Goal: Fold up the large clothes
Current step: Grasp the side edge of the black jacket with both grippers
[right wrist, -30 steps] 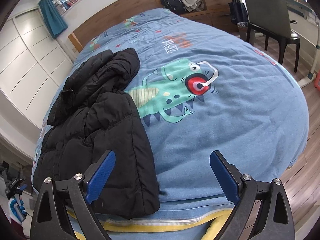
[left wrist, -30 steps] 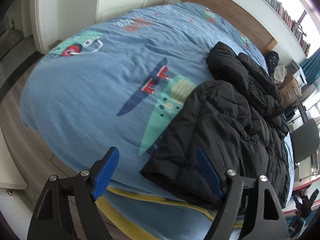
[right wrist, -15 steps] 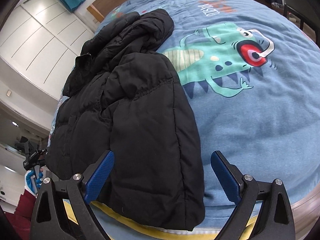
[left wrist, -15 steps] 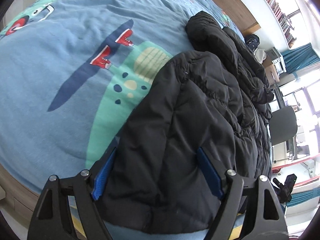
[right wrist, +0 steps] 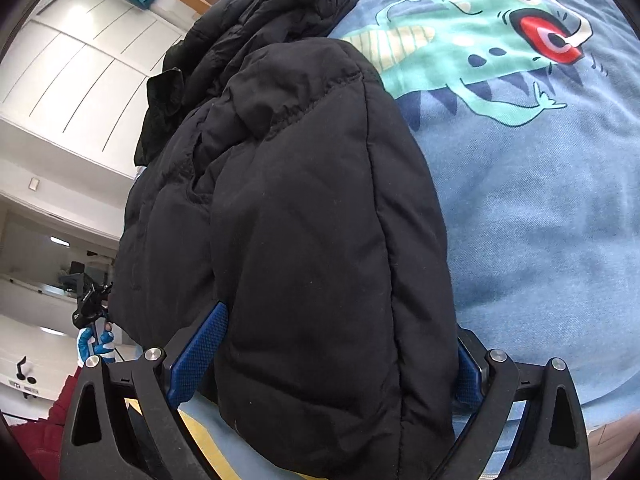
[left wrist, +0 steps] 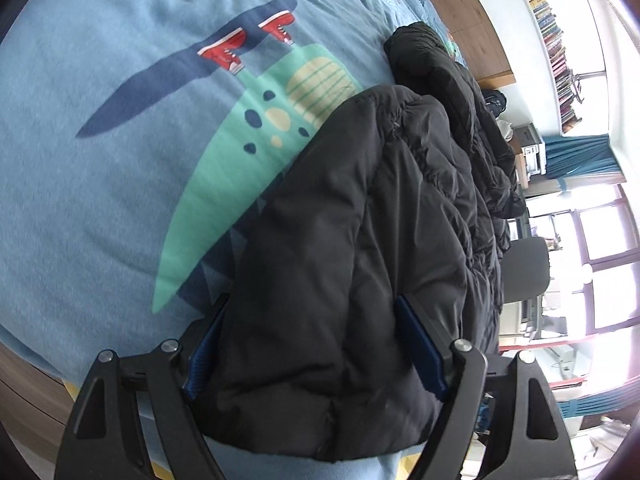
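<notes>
A black puffer jacket lies lengthwise on the blue cartoon-print duvet, its hem at the near edge of the bed. My left gripper is open and straddles one part of the hem, and the padded cloth bulges up between its blue pads. In the right wrist view the jacket fills the middle of the picture over the duvet. My right gripper is also open and straddles the hem, with its right pad half hidden by the cloth.
A wooden headboard and a bookshelf stand beyond the bed, with a dark chair on the jacket's far side. White wardrobe doors run along the other side. A blue-gloved hand holds a black device at the left.
Both grippers have come down and tilted toward the jacket's hem. The hem now sits between each pair of fingers, where before they hung over the duvet's edge. The jaw widths look unchanged.
</notes>
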